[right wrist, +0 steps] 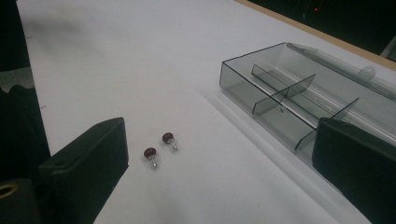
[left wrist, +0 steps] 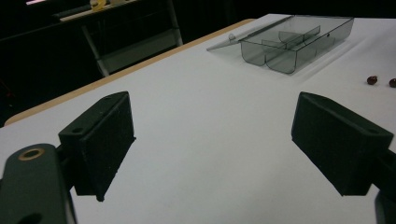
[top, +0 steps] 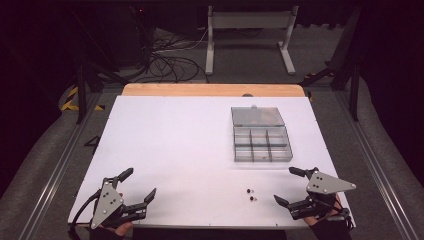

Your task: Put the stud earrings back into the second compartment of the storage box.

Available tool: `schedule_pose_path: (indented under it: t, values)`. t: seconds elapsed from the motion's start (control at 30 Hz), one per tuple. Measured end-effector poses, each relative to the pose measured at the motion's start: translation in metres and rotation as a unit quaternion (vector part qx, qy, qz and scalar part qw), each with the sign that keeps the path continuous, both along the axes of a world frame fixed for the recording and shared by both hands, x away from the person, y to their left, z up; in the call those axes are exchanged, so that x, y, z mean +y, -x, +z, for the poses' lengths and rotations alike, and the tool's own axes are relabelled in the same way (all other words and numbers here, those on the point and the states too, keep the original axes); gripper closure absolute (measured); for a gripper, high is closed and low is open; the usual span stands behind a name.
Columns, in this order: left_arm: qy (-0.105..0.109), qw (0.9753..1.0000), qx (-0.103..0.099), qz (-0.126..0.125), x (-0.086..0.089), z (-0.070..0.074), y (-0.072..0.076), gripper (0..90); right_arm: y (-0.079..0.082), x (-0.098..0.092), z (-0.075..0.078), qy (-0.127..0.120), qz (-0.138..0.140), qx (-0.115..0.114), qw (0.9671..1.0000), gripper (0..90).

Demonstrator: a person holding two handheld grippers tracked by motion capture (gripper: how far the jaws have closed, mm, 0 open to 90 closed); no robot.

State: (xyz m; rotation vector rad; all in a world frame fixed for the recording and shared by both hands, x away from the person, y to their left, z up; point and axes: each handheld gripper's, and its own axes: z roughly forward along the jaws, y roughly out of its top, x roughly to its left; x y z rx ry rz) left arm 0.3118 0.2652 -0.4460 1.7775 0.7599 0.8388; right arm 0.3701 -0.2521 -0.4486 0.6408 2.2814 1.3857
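The white surface carries everything; toward its far right stands a clear box with dividers, its lid folded back flat behind it, the compartments apparently empty. Both tools rest near the person's edge: the left tool with jaws wide and nothing between them, well apart from the work; the right tool likewise wide and empty. Just left of the right tool lie two small dark red beads, each with a tiny metal stub, close together but apart, between that tool and the box. The likely step is picking one bead; best to bring the right tool down over a single bead, jaws straddling it squarely; close slowly, since a round bead may roll or squirt away.
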Motion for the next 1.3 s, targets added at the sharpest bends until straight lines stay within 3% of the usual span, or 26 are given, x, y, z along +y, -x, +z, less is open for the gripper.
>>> schedule_pose_path:
  t: [0.47,0.87,1.3]
  values:
    - [0.004,1.0,0.002,0.0,0.003,0.001,0.0,14.8,-0.015,0.024,0.018,0.017,0.022,0.021,0.9994,7.0]
    - [0.003,1.0,0.002,-0.002,0.004,0.001,0.001,14.8,-0.031,0.07,0.025,0.036,0.065,0.029,0.9968,7.2]
    - [-0.001,1.0,0.0,-0.004,0.004,0.001,0.001,14.8,-0.043,0.105,0.024,0.052,0.096,0.038,0.9934,7.2]
